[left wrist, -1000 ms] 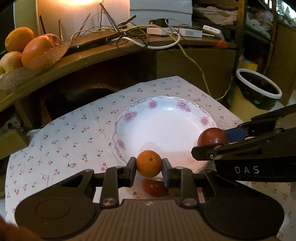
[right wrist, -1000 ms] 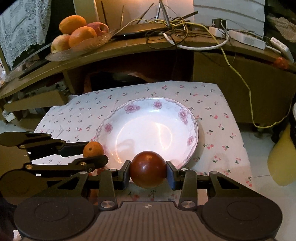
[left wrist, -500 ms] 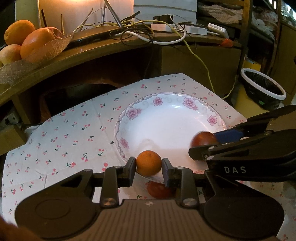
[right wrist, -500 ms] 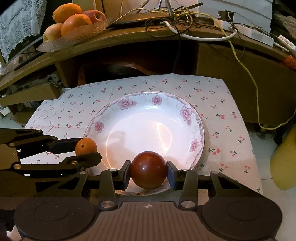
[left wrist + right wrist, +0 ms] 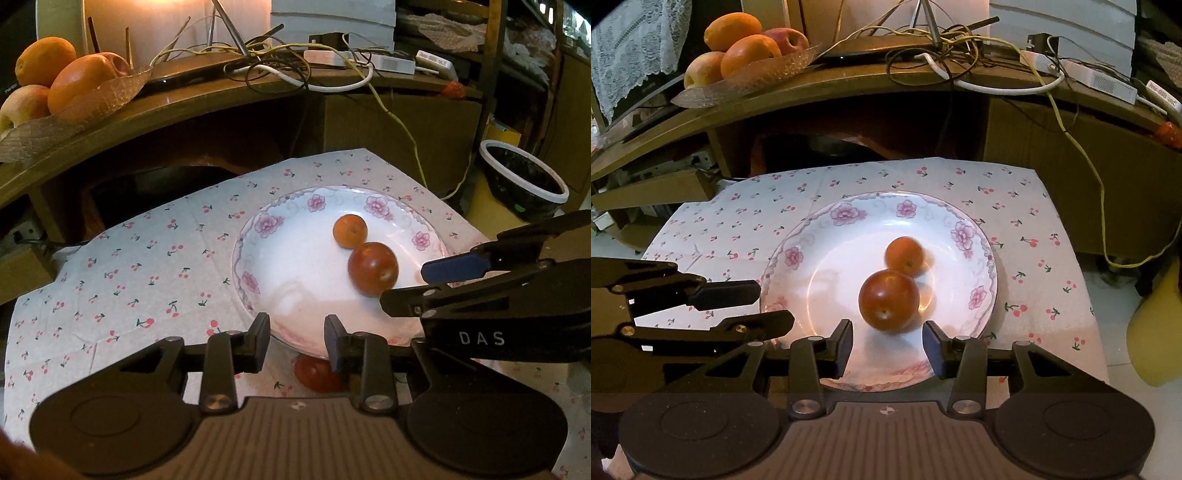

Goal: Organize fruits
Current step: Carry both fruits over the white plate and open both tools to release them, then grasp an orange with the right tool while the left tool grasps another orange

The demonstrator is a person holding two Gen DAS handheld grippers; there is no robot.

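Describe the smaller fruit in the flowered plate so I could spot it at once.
On the cherry-print cloth sits a white plate rimmed with pink flowers. Two round fruits lie in it; the small orange one is farther back, paler and smaller than the dark red fruit.

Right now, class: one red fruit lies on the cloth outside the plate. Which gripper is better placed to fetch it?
Left. The red fruit lies just under the open left gripper, at the plate rim. The right gripper faces the plate.
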